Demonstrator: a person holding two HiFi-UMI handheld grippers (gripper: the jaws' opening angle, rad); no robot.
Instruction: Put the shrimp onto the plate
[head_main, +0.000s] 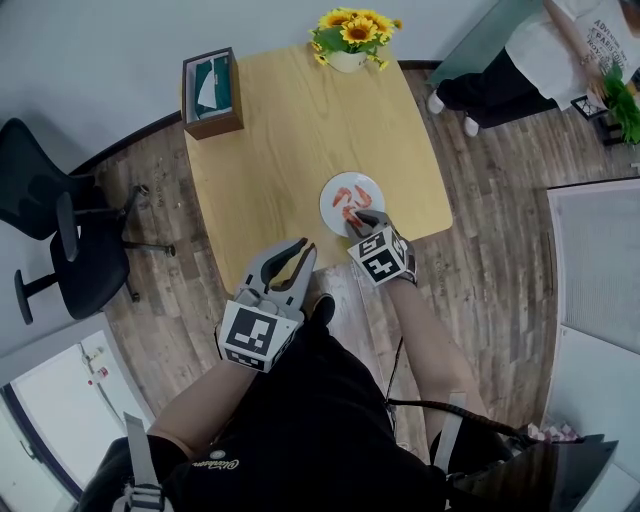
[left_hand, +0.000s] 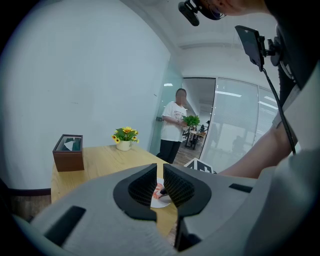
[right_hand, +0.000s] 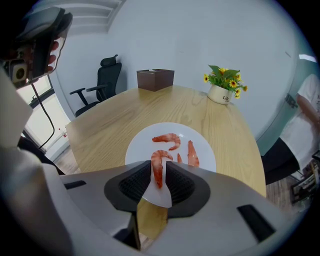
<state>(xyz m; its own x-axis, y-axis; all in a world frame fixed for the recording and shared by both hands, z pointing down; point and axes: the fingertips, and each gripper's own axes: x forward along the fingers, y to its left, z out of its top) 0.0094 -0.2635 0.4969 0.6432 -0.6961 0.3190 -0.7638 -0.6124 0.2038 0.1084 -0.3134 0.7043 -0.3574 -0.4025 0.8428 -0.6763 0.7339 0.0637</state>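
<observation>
The right claw (right_hand: 159, 176) is closed on a shrimp (right_hand: 158, 169), pinching it from both sides along its straighter part. It hangs over the near rim of the white plate (right_hand: 141, 146), which sits toward the near edge of the bench (right_hand: 110, 117). At least 2 other shrimp (right_hand: 168, 139) already lie on the plate further in.

The shrimp looks light, soft and rather slick, so it should need only a gentle squeeze. Too much would crush it, and too little could let it slide out between the ribbed pads. The thick middle of the body, where it is held now, seems the best place to take it. The thin tail end would likely bend or tear.

Its long axis runs along the jaws, pointing away from the right claw toward the middle of the plate. The far end curls over in a hook to the right.

The left claw (left_hand: 160, 186) waits near the bench's near edge, its jaws almost together with nothing between them.
</observation>
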